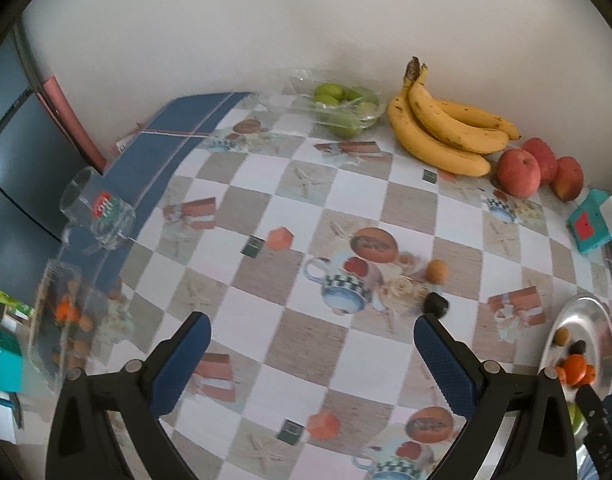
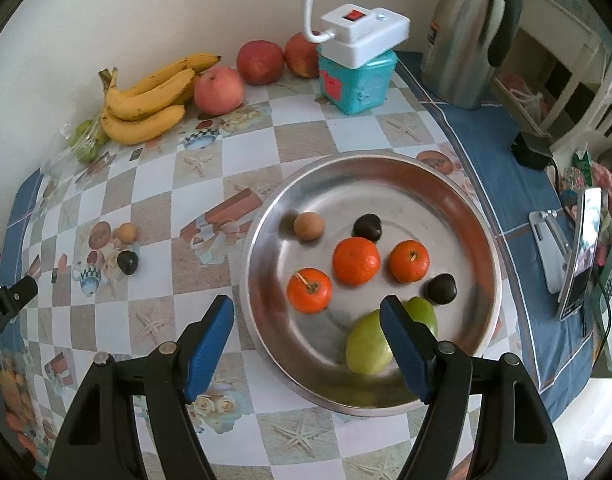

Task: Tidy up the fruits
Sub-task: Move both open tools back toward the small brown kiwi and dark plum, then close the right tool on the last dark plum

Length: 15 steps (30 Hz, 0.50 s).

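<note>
A round metal plate point(image 2: 458, 184) holds three oranges point(image 2: 356, 261), two dark fruits point(image 2: 367, 227), a small brown fruit point(image 2: 308, 225) and two green fruits point(image 2: 368, 342). My right gripper point(image 2: 308, 344) is open and empty over the plate's near left rim. On the table lie a small brown fruit point(image 1: 437, 271) and a dark fruit point(image 1: 436, 305), just ahead of my open, empty left gripper point(image 1: 312, 356). Bananas point(image 1: 446, 128), red apples point(image 1: 518, 173) and a clear dish of green fruits point(image 1: 342, 106) sit by the wall.
A glass mug point(image 1: 102, 212) and a clear container point(image 1: 66, 320) stand at the table's left edge. A teal box point(image 2: 356, 78) with a white switch unit, a steel thermos point(image 2: 472, 32) and a phone on a stand point(image 2: 582, 256) are at the right.
</note>
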Motion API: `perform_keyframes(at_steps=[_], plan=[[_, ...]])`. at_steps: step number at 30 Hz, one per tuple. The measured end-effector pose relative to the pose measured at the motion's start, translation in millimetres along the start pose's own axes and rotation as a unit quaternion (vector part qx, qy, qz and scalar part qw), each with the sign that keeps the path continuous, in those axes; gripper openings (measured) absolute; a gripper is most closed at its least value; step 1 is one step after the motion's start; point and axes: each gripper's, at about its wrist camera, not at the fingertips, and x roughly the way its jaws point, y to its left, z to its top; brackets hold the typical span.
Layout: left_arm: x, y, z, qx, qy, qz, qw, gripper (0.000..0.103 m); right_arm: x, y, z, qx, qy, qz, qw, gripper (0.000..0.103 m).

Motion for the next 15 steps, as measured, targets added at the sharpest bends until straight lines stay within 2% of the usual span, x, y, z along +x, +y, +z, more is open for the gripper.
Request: perform_keyframes(at_steps=[8,15], plan=[[6,12,5,0.031,-0.003,0.029,0.9991,0.103,1,24,-2,-0.036,-0.007,0.003,0.999,0.076],[16,20,7,0.043,0.007,0.025,0.9987,0.103,5,47,-6,-0.065,-0.01,0.007,0.998,0.076]])
